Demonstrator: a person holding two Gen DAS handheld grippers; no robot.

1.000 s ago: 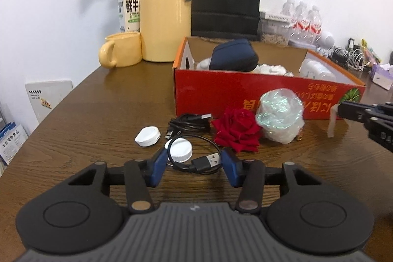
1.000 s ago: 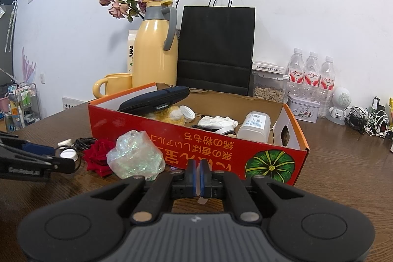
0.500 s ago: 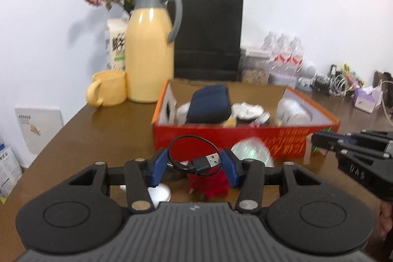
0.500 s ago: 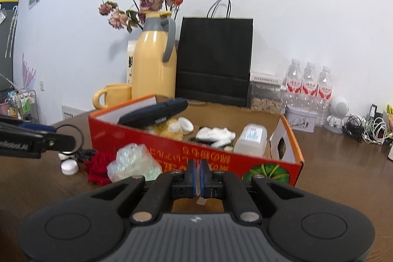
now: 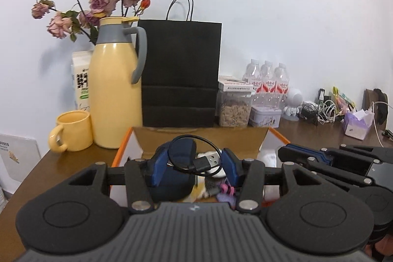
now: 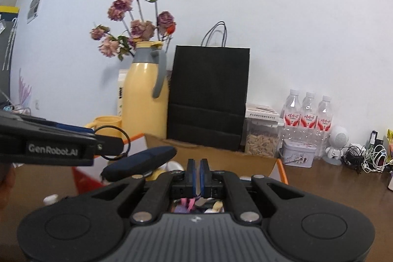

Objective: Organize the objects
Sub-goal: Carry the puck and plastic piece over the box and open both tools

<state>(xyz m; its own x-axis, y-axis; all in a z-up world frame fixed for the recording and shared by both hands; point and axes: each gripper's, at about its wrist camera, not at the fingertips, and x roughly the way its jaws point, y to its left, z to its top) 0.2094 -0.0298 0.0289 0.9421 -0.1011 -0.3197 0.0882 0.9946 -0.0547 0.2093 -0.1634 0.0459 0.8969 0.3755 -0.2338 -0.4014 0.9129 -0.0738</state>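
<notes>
We see the left tongs [image 5: 191, 167] clamped on a coiled black USB cable [image 5: 194, 156], its silver plug lying crosswise between the blue pads, the loop standing up above them. The cable hangs over the open red cardboard box with orange rim [image 5: 272, 136], which sits directly ahead of and below both tongs. Under the left tongs, inside the box, lies a dark navy zip pouch [image 5: 172, 178]; small pink and white bits show beyond it, too blurred to name.

The right tongs [image 6: 197, 173] are pressed together with nothing between the pads. In the left wrist view they reach in from the right, just beside the left tongs.

The bench [image 5: 71, 163] is dark brown wood grain, running back to a plain pale wall. Beyond the box, ahead of the left tongs: a black paper carrier bag with cord handles [image 5: 181, 75]. To its left, a tall pale-yellow thermos jug with grey collar and handle [image 5: 114, 95], dried pink roses [image 5: 98, 1] behind it, a yellow ceramic mug [image 5: 73, 131] and a white carton [image 5: 81, 80]. To the right of the bag: a clear tub of seeds [image 5: 234, 109], a printed tin [image 5: 265, 116], three small water bottles with red labels [image 5: 266, 82], a white round figurine [image 5: 293, 102], a tangle of white and black cables [image 5: 324, 109] and a purple tissue pack [image 5: 357, 123].
</notes>
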